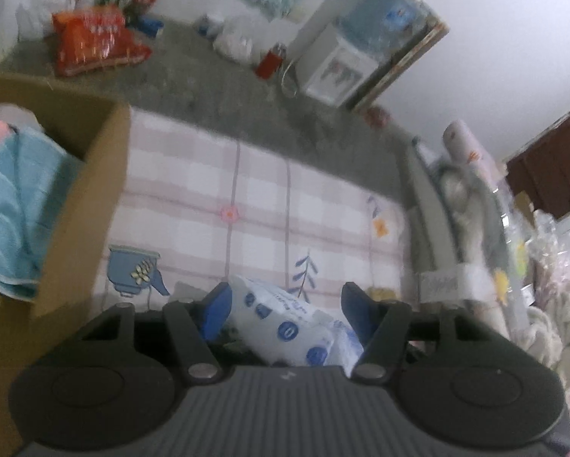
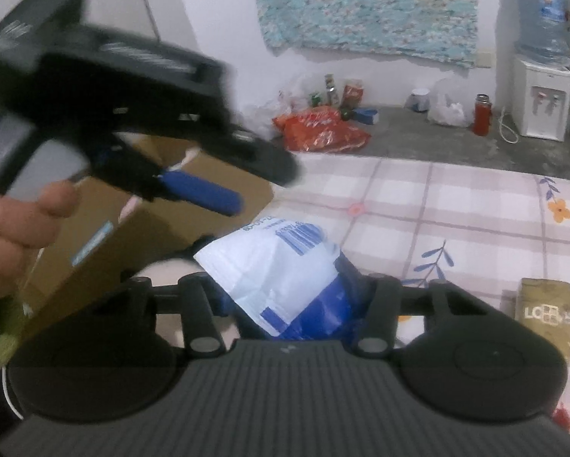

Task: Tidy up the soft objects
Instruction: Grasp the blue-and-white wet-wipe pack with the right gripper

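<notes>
Spreading across the floor under you is a pink-and-white checked sheet (image 1: 246,198) printed with a blue teapot and small flowers; past its far edge the bare grey concrete floor (image 1: 216,87) runs to a white wall. Against that wall you have a red-orange snack bag (image 2: 319,131), a few bottles, a red flask (image 2: 482,114) and a white water dispenser (image 2: 542,103) carrying a blue jug, with a teal patterned cloth (image 2: 368,7) hung above. A brown cardboard box (image 1: 94,205) stands on the sheet's left side, and a light blue towel (image 1: 14,205) lies draped inside it and over its rim. On the far right of the left wrist view sit rolled and bundled fabrics, blurred.

Your right gripper (image 2: 292,301) has just been closing, and its jaws now pinch a white-and-blue plastic soft pack (image 2: 285,278), which bulges up between the fingers. An olive-brown packet (image 2: 545,312) lies on the sheet just to its right.

Your left gripper (image 1: 285,304) has also narrowed lately, yet its jaws stand partly apart; the same pack (image 1: 285,323) sits between the blue fingertips (image 1: 218,310), close to the left one, and you cannot tell whether either pad touches it. In the right wrist view your left hand (image 2: 14,228) holds that gripper above the pack and in front of the box.
</notes>
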The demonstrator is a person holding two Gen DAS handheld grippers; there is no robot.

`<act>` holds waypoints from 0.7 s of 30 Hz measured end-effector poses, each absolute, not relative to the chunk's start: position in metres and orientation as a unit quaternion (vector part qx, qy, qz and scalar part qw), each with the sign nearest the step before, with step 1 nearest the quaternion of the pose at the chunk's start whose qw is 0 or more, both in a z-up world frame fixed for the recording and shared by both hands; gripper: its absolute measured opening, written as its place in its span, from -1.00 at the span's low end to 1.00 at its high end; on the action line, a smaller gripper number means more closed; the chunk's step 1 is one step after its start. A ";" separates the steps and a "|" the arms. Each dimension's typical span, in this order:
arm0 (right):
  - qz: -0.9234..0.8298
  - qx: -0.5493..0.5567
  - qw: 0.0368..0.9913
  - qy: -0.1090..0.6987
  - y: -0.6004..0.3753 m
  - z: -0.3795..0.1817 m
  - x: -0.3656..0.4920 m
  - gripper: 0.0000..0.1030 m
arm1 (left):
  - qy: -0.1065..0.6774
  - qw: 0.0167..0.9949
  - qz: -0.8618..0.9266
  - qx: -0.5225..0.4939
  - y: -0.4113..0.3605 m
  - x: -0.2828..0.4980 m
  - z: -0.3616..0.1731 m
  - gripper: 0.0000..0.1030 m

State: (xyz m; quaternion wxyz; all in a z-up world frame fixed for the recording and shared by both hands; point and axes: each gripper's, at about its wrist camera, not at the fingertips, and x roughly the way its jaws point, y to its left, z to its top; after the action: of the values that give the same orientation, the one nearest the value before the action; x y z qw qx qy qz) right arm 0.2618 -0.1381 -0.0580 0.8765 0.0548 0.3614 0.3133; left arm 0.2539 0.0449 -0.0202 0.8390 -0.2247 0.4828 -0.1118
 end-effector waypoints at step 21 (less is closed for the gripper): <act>0.224 0.476 0.776 0.348 -0.267 -0.065 0.101 -0.05 | 0.415 0.873 -0.200 -0.161 0.052 0.037 0.034 0.50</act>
State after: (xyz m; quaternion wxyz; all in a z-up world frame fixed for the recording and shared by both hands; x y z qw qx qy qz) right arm 0.1009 -0.2673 -0.0653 0.7758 0.4762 0.3483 0.2238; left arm 0.0369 0.0519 0.0345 0.8730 -0.1611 0.4148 -0.1996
